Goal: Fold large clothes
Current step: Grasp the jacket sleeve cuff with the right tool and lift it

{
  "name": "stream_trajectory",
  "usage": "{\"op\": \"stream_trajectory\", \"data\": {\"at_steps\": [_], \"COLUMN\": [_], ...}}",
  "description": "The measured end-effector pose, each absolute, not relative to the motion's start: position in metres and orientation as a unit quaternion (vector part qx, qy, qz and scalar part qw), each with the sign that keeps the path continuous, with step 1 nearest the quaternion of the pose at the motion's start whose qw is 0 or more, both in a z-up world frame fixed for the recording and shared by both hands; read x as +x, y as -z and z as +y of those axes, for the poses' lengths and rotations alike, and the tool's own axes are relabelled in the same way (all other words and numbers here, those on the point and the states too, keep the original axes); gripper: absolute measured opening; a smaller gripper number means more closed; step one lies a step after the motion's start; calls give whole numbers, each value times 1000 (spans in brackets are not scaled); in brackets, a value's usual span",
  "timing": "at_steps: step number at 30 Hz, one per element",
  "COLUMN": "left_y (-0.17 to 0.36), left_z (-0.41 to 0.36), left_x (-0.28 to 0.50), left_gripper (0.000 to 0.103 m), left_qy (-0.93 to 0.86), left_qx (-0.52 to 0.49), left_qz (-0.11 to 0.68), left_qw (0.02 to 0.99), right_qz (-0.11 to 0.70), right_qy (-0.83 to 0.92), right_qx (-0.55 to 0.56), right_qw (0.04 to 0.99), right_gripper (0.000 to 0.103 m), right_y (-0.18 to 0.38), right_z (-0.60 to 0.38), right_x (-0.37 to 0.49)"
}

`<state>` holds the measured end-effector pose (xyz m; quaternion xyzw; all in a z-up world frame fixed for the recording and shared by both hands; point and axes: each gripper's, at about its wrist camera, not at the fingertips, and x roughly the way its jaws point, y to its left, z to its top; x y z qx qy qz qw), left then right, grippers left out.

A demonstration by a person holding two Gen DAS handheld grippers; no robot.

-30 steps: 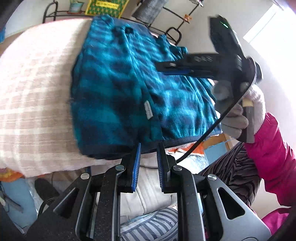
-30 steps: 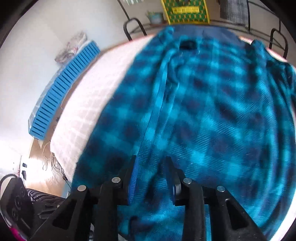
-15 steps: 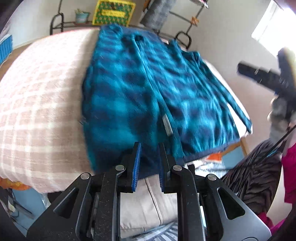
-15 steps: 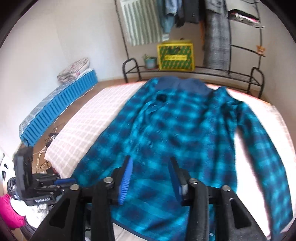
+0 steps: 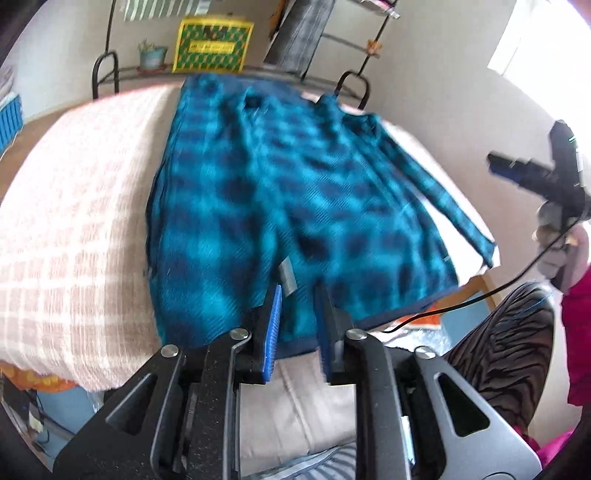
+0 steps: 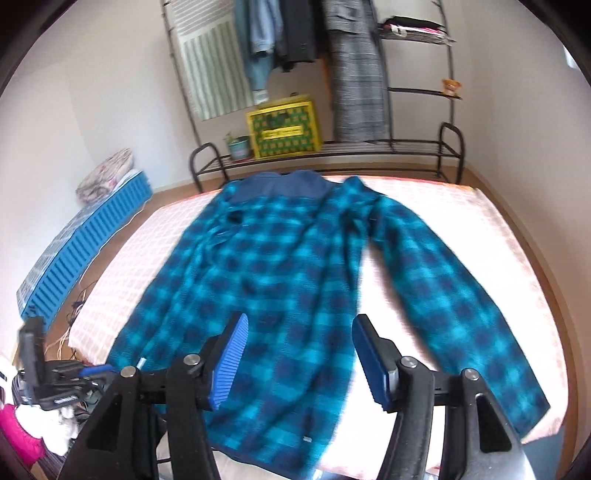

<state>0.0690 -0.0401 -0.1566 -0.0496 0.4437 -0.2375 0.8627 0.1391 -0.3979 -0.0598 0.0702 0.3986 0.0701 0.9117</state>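
A: Where is the plaid shirt (image 6: 280, 295) lying?

B: It is lying flat on the bed (image 6: 491, 236), over the pink checked cover, collar pointing toward the far end; its navy hem is hanging just past the near edge in the left wrist view; one sleeve (image 6: 461, 291) is stretching out along the right side, and a small pale tag (image 5: 287, 276) is showing near the hem.

A: And the tongs?

B: The left tongs (image 5: 297, 326) are hovering at the hem with a narrow gap between the blue pads (image 5: 272, 328); they are holding nothing, and the cloth is showing behind the gap; whether the tips are touching the fabric, I cannot tell. The right tongs (image 6: 299, 363) are standing spread wide above the lower body of the shirt, also gripping nothing; in the left wrist view they are showing well off to the right of the bed, in a gloved hand (image 5: 554, 251).

A: What is sitting around the bed?

B: A black metal rack (image 6: 332, 155) is standing beyond the far end, carrying a yellow crate (image 6: 284, 127) and a small potted plant (image 6: 238, 146); clothes (image 6: 280, 33) are hanging above it; a blue folded mat (image 6: 77, 258) is lying along the left wall with a floral bundle (image 6: 105, 175) on top.
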Motion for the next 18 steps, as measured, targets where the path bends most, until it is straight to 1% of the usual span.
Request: {"op": "stream_trajectory", "data": {"at_steps": [1,2,3,6,8,9,10,11,18], "left_y": [149,142,137,124,118,118,118,118,123], "left_z": [-45,-50,-55,-73,-87,-93,-102,-107,-157], "left_x": [69,69,70,73,77,79,81,82,90], "left_gripper": [32,34,34,34,37,40,49,55,56], "left_qy": [241,246,251,264,272,274,276,277,300], "left_qx": [-49,-48,-46,-39,-33,-31,-25,-19,25], "left_qz": [436,430,427,422,422,422,424,426,438], "left_qw": [866,868,867,866,864,864,862,861,847], "right_qz": [402,405,407,411,416,419,421,424,438], "right_qy": [-64,-56,-48,-25,-5,9,19,28,104], "right_qx": [74,78,83,102,119,126,133,143,231], "right_qw": [910,909,908,906,901,899,897,894,862], "right_gripper": [63,64,66,66,66,66,66,66,65], "right_y": [60,61,62,67,74,78,81,85,125], "right_z": [-409,-421,-432,-466,-495,-510,-521,-536,-639], "right_x": [138,136,135,129,124,120,118,115,88]}}
